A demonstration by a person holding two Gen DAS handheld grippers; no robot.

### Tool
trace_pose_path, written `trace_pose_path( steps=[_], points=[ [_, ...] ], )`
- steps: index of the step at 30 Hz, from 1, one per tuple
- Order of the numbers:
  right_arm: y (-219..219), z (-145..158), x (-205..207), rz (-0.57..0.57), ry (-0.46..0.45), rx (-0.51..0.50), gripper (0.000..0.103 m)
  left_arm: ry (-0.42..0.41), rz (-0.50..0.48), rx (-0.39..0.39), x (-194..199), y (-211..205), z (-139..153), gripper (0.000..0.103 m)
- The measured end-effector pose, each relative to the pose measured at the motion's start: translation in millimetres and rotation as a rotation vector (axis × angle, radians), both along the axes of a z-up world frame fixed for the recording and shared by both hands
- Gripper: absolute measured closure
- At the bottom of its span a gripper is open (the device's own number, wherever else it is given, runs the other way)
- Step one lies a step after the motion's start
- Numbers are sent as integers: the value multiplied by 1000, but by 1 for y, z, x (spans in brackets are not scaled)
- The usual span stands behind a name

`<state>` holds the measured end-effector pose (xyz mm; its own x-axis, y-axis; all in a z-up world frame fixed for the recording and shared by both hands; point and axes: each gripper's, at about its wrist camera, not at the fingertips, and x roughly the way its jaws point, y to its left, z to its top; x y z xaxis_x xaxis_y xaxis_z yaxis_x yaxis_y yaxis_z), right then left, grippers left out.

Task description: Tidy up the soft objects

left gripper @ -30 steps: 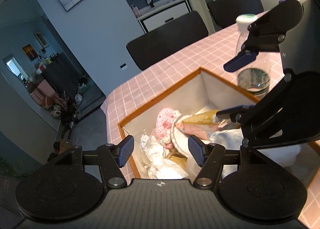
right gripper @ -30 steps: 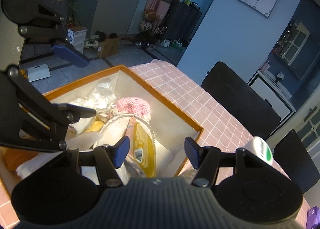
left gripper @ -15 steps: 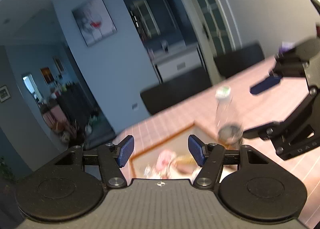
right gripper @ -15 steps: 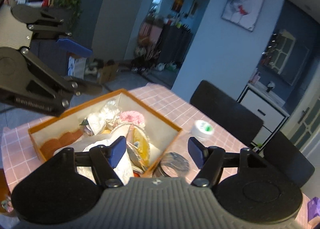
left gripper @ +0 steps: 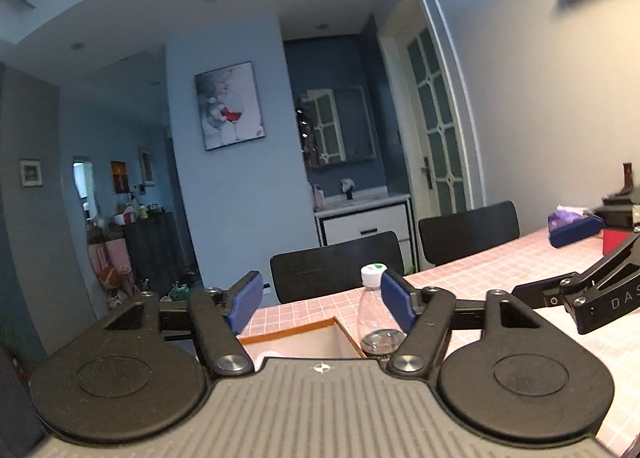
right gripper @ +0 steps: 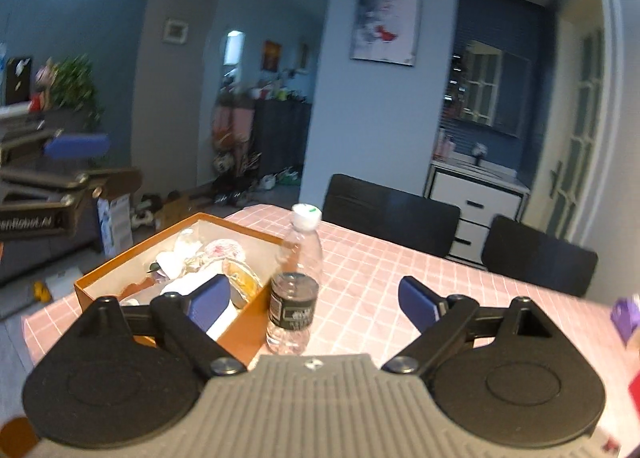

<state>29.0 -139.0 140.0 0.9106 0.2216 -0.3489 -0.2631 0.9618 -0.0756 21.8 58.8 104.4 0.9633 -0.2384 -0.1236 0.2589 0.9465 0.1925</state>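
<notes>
The left gripper (left gripper: 320, 300) has just been opening, nothing between its pads; the orange box (right gripper: 168, 258) of soft things (right gripper: 208, 258) sits on the pink table (right gripper: 380, 270); a water bottle (right gripper: 296, 278) stands just beside it; the right gripper (right gripper: 314, 298) has just been opening wide, holding nothing.

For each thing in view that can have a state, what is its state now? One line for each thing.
Left hand-held gripper: open, jaws have just been opening, holds nothing.
Right hand-held gripper: open, jaws have just been opening, holds nothing.
Orange box: open, no lid on it, holds soft things.
Water bottle: upright, cap on, nearly empty, beside the box.
Glass door: shut.
</notes>
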Motion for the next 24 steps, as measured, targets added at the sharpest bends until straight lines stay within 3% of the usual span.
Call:
trace_pose_path(
  steps=[6, 13, 19, 24],
  points=[
    [-8, -37, -27, -59, -5, 103, 8, -22, 67, -39, -29, -15, -31, 11],
    [-6, -71, -45, -177, -39, 146, 7, 73, 136, -124, -40, -14, -59, 9],
    [-9, -95, -48, -208, -23, 178, 7, 177, 228, -163, -38, -7, -73, 9],
    [-10, -111, -40, -212, 35, 168, 6, 232, 247, -138, -34, -7, -80, 9]
  ],
)
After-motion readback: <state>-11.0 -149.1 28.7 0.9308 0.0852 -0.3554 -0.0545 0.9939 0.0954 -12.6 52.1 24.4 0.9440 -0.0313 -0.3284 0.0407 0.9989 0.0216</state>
